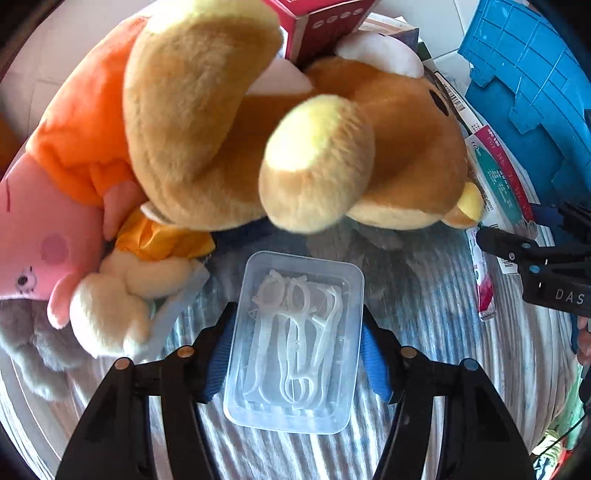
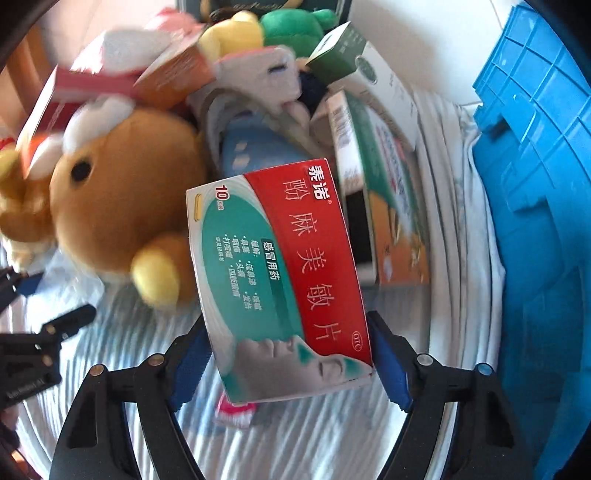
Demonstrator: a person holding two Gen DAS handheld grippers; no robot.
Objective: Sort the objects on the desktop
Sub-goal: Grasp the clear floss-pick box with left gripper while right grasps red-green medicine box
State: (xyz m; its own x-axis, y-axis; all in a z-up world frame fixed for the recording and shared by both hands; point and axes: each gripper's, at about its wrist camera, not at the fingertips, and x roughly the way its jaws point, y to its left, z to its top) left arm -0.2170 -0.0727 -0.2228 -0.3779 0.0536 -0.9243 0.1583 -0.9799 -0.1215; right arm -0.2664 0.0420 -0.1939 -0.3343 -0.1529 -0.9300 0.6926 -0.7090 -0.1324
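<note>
Left wrist view. Left gripper (image 1: 295, 354): jaws set either side of a clear plastic box (image 1: 295, 343) of white floss picks; blue pads (image 1: 375, 365) at the box's long sides, appearing to press on them. The box lies on a striped cloth (image 1: 424, 295), directly below the gripper. Just behind it: a brown plush bear (image 1: 229, 140) lying on its side; a pink plush (image 1: 44, 229) in an orange garment at the left; a grey plush (image 1: 29, 343) at the lower left. A dark red carton (image 1: 321, 22) stands behind the bear. A blue crate (image 1: 528, 92) sits at the far right. The right gripper (image 1: 535, 266) enters from the right edge.

Right wrist view. Right gripper (image 2: 288, 354): jaws closed on a red, green and white medicine box (image 2: 277, 277), pads against its two long edges; the box is tilted and sits above the striped cloth. The brown bear lies to its left, stacked cartons (image 2: 376, 177) behind and to its right, a green plush (image 2: 295, 26) at the top. The blue crate is at the right.
</note>
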